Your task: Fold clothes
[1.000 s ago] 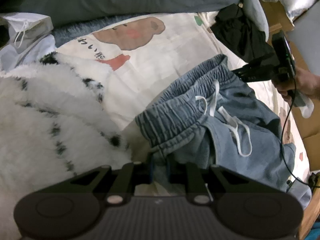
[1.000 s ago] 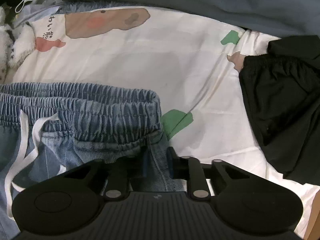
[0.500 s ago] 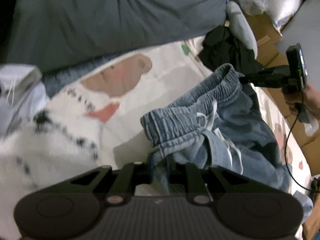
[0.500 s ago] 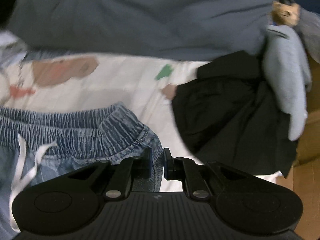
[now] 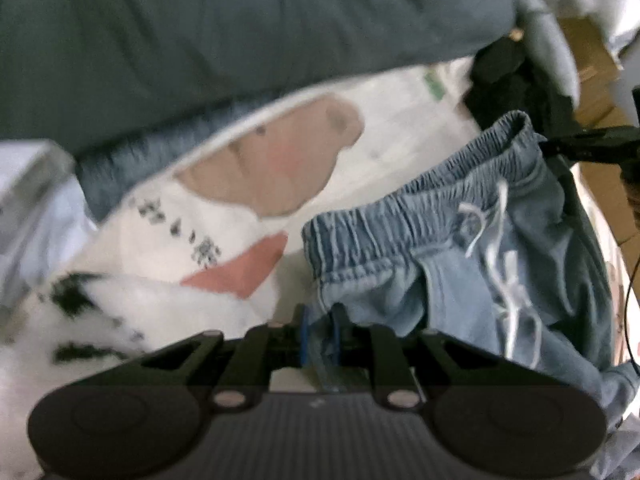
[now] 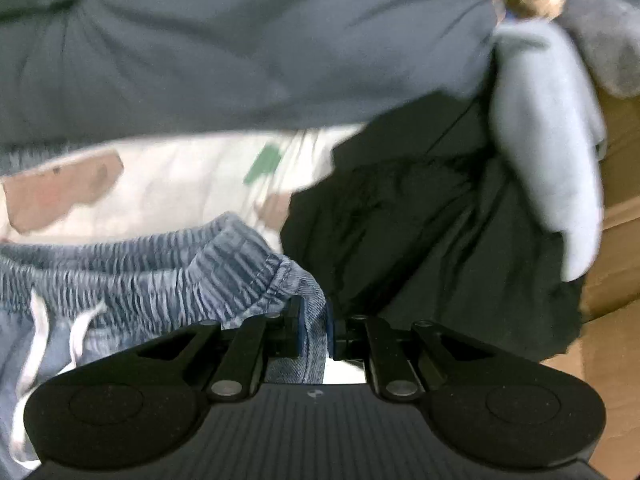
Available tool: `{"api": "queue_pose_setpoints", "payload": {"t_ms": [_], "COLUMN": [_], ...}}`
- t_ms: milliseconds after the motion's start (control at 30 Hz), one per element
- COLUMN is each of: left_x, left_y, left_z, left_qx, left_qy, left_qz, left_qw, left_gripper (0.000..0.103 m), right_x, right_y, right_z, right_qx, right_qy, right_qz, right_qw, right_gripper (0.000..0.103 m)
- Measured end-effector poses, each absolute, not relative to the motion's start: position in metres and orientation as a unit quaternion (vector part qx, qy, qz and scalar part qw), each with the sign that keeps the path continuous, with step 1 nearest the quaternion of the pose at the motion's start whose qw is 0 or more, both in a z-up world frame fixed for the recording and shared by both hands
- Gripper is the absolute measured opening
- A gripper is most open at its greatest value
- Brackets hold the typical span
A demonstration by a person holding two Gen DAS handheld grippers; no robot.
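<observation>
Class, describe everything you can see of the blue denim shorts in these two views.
The denim shorts are light blue, soft-looking, with a gathered elastic waistband and a white drawstring hanging loose. They are bunched and lifted off the printed bedsheet, the waistband stretched between the left gripper and the right gripper, each clamped on one end.

Dark Japanese-style characters printed on cartoon bedsheet (image 5: 168, 216), beside bear figure; too blurred to read.

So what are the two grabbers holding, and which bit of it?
Both hold the blue shorts. The left gripper pinches one end of the stretchy waistband, and the right gripper pinches the other end.
</observation>
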State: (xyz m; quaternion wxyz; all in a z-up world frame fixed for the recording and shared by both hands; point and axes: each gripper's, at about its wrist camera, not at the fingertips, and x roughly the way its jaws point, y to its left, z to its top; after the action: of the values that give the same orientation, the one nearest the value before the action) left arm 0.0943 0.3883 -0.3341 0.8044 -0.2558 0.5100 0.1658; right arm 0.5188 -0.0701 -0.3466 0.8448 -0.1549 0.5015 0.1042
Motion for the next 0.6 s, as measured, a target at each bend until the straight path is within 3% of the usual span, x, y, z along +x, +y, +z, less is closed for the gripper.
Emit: {"api": "queue_pose_setpoints", "payload": {"t_ms": [100,200,300,600], "left_x": [0.089,0.08,0.076,0.092], "left_y": [0.393,0.398,0.41,0.416], "left_z": [-0.331,-0.315,-0.311,-0.346], "left_qx": [-0.279,-0.295,-0.34,-0.398], "left_qy": [0.503,0.485,0.459,0.459], "left_qz": [0.173,0.186,0.198,0.205], "left_qw": [0.8,0.802,0.796,0.767], "left_gripper": [0.018,0.033,0.04,0.04], "right_x": [0.527,0.527,0.526,0.527], "right_y": [-0.074,-0.075,-0.075,-0.08], "right_z": [-0.367,-0.374,-0.375,-0.369], "right_qx": [-0.135,-0.136,-0.141,-0.132], "right_qy": [0.519,0.522,0.522,0.521], "right_qz": [0.102,0.107,0.113,0.129], "right_qw": [0.838,0.835,0.834,0.833], "right_gripper": [0.011,0.011,0.011,0.014]}}
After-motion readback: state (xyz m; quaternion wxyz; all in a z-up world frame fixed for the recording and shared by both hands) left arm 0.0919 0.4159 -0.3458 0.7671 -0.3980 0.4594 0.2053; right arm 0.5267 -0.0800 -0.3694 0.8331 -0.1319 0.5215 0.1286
